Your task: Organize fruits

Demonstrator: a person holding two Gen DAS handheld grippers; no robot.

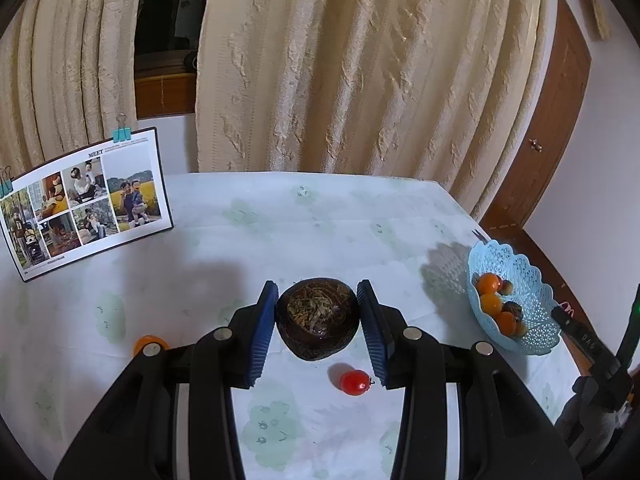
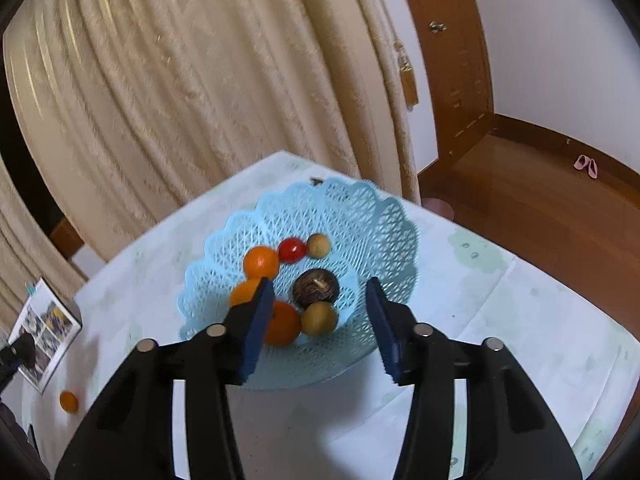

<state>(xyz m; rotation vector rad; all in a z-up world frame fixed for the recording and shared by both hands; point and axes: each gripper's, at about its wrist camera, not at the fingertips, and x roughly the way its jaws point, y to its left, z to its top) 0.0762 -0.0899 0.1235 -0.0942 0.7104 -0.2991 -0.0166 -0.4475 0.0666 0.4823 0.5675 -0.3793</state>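
In the left wrist view my left gripper (image 1: 319, 300) is shut on a dark brown round fruit (image 1: 317, 318) and holds it over the white table (image 1: 240, 232). A red cherry tomato (image 1: 354, 382) lies on the table just below it, and an orange (image 1: 149, 345) peeks out at the left. The light blue lattice basket (image 1: 524, 276) stands at the right. In the right wrist view my right gripper (image 2: 320, 300) is open and empty above the basket (image 2: 360, 216), which holds oranges (image 2: 261, 261), a red tomato (image 2: 292, 250), a dark brown fruit (image 2: 315, 288) and tan fruits (image 2: 319, 318).
A photo calendar (image 1: 86, 200) with teal clips stands at the table's far left. Another orange (image 2: 68, 401) lies on the table near it. Cream curtains hang behind the table. A wooden door and floor lie to the right, past the table edge.
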